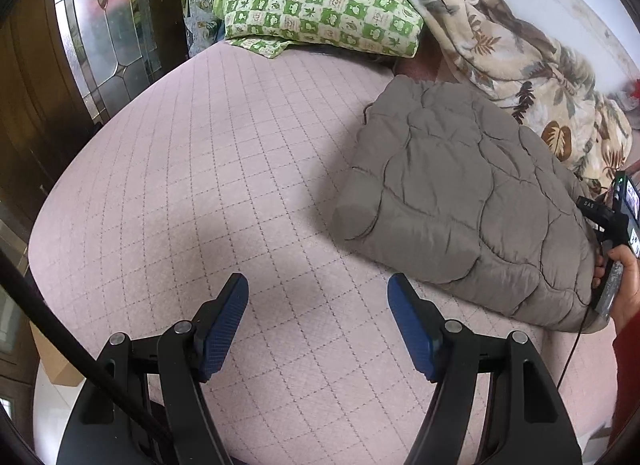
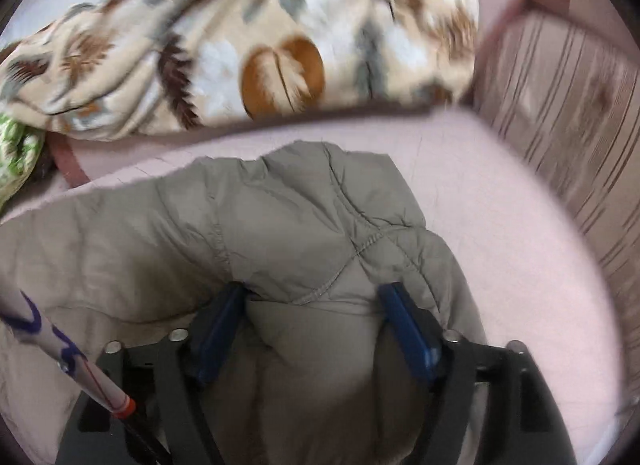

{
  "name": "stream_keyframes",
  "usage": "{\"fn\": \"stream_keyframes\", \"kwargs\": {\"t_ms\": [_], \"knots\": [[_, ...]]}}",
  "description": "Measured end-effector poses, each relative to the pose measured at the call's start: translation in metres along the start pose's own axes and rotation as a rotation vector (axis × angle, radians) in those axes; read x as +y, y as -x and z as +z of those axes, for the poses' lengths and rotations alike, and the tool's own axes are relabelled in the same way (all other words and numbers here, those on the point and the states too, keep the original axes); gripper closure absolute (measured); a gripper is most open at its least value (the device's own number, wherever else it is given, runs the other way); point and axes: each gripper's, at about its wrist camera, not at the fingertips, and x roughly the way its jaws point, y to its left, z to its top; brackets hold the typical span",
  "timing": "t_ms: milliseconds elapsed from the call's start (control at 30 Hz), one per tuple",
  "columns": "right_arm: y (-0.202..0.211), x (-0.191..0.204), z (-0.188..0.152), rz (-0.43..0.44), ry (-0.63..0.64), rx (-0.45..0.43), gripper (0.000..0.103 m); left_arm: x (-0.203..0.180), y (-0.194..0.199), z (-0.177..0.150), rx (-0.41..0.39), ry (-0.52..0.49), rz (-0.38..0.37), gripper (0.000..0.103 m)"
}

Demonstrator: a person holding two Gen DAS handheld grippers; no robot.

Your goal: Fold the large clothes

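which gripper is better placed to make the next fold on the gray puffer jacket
Right. The right gripper already straddles the gray puffer jacket, though open; the left gripper hangs open over bare pink mattress.

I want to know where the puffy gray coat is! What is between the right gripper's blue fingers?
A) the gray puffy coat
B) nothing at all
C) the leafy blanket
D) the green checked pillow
A: in the right wrist view the gray puffy coat bulges up between the right gripper's spread blue fingers, while the leafy blanket lies farther back on the bed.
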Motion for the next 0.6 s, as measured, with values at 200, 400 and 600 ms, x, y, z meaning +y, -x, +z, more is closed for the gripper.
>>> {"fn": "stream_keyframes", "kwargs": {"t_ms": [200, 400, 600], "knots": [[0.035, 0.007, 0.002, -0.022, 0.068, -0.078, 0.023, -0.006, 0.004, -0.006, -0.001, -0.023, 0.004, 0.032], [0.112, 0.001, -0.052, 0.046, 0.119, -0.248, 0.022, -0.009, 0.006, -0.011, -0.003, -0.024, 0.007, 0.032], [0.058, -0.007, -0.084, 0.106, 0.026, -0.09, 0.016, -0.012, 0.019, -0.019, -0.02, -0.042, 0.034, 0.032]]}}
